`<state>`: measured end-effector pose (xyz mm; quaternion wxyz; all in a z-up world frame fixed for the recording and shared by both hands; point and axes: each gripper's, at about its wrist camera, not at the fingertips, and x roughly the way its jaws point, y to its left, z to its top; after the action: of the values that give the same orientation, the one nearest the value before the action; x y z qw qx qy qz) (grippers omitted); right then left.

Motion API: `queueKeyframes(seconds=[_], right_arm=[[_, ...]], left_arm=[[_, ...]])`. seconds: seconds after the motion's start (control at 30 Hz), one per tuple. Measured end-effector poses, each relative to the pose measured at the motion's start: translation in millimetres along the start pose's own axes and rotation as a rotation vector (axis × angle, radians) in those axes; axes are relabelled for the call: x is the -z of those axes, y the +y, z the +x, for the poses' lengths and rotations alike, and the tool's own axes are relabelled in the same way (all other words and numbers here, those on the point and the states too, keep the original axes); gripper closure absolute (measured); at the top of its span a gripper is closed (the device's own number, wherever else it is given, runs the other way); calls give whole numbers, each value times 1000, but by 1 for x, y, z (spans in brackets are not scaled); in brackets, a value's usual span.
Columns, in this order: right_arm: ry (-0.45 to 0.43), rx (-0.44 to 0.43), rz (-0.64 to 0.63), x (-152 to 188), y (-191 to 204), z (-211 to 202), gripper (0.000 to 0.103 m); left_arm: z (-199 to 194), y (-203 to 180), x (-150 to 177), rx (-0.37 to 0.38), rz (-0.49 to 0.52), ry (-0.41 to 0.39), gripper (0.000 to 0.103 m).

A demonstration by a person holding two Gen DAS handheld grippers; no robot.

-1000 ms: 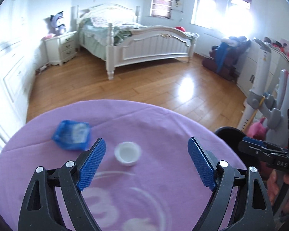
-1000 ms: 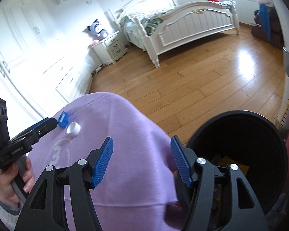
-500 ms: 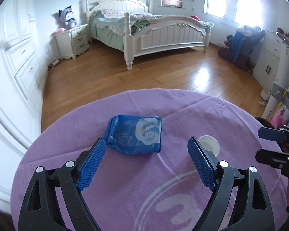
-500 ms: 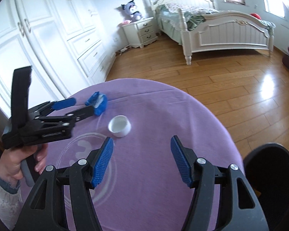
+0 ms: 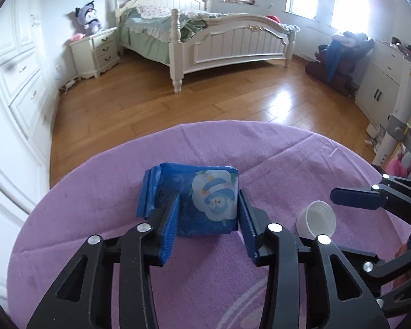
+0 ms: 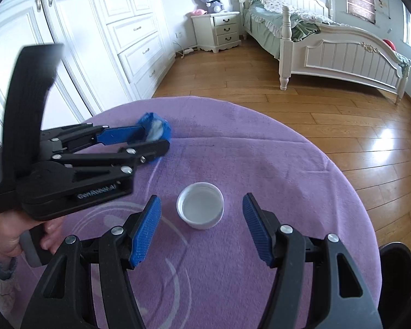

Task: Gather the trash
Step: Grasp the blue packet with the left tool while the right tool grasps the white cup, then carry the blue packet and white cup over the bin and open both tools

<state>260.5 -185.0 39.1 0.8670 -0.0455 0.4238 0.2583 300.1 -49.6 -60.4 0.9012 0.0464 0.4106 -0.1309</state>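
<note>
On the round table's purple cloth [image 5: 274,150] lie the two pieces of trash: a blue tissue packet [image 5: 202,200] toward the far left and a white cap [image 6: 200,209] nearer the middle, open side up. From the right wrist view most of the packet is hidden behind the left gripper [image 6: 148,139], so only a blurred blue and white corner shows. From the left wrist view the cap [image 5: 316,218] looks tipped on its side and is partly covered by the gripper's black frame. A dark bin [image 6: 397,260] is cut off at the lower right edge, with only its rim showing.

The left gripper [image 5: 208,213] points steeply down at the packet, its jaws having just been closing; the blue pads now sit against the packet's two sides, the left pad overlapping its wrinkled edge, so it is clamped on it. The person's left hand [image 6: 11,238] wraps the handle, with a pale sleeve cuff cut off at the frame's edge.

The right gripper [image 6: 201,227] tilts down over the cap with its fingers spread apart, one on either side of the cap and clear of it. In the left wrist view only one of its blue fingers [image 5: 356,198] and some black linkage enter from the right.
</note>
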Motion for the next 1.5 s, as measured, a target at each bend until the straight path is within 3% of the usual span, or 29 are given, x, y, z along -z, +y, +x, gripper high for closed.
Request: queueKeyframes(seconds=[0.13, 0.33, 0.53, 0.73, 1.07, 1.23, 1.5], right_arm=[[7, 45, -7, 1, 0, 3, 67], [-25, 0, 41, 9, -10, -10, 67], [-141, -26, 159, 25, -43, -52, 67], [-230, 26, 271, 57, -90, -99, 67], [-304, 129, 446, 112, -171, -150, 67], [-312, 170, 528, 136, -201, -158, 67], [-290, 207, 603, 170, -237, -157, 67]], left_arm=[[-3, -1, 1, -10, 7, -20, 77], [-19, -6, 8, -3, -3, -59, 86], [-53, -26, 13, 61, -18, -122, 89], [-76, -87, 13, 128, 45, -163, 89], [-82, -218, 12, 317, 158, -179, 89], [-70, -274, 19, 395, 197, -155, 89], [-46, -328, 19, 452, 233, -103, 88]])
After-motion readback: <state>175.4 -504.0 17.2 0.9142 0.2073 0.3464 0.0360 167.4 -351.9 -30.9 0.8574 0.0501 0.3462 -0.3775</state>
